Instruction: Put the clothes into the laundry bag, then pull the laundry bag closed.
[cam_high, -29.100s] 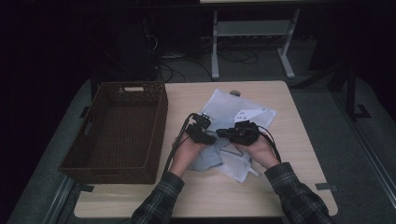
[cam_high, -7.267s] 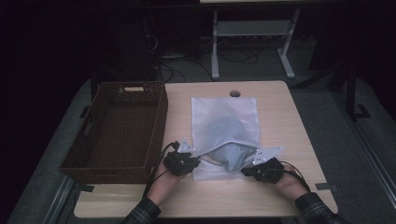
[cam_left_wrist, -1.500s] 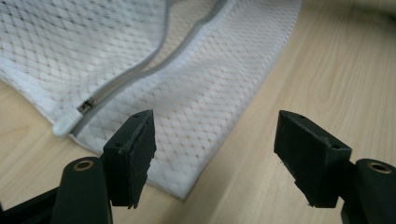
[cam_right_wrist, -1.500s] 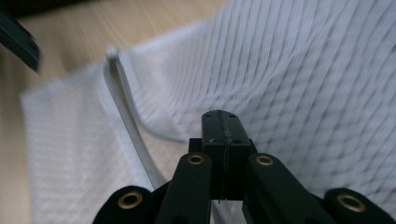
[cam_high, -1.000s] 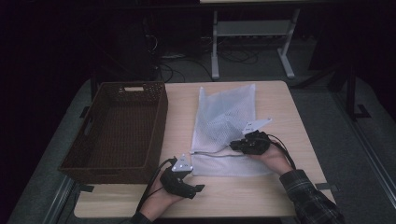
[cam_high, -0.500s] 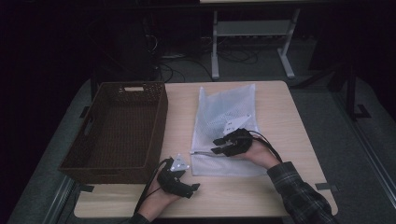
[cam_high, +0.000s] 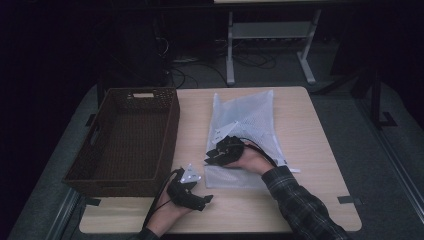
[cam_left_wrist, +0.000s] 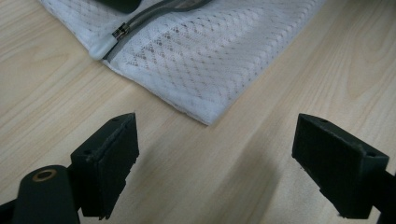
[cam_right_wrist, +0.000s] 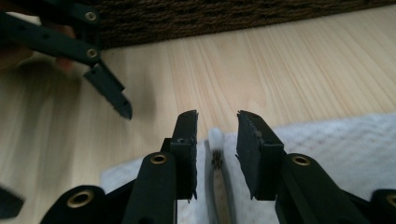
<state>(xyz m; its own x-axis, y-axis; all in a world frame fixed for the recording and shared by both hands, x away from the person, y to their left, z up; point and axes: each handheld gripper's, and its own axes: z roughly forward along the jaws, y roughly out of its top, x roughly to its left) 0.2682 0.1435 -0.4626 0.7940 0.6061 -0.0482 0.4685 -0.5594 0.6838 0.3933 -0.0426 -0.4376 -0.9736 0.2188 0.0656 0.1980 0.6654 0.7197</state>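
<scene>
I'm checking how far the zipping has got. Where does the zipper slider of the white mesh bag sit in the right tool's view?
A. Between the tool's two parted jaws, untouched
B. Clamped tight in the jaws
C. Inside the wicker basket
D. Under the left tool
A: in the right gripper view the zipper slider lies in the gap between the right tool's parted jaws, on the mesh bag.

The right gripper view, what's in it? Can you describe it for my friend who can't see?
Two black jaws of the right gripper stand a little apart over the grey zipper of a white mesh bag, with the zipper end between them and untouched. Past them lie the light wooden table, the left gripper, open, and the brown woven basket.
</scene>
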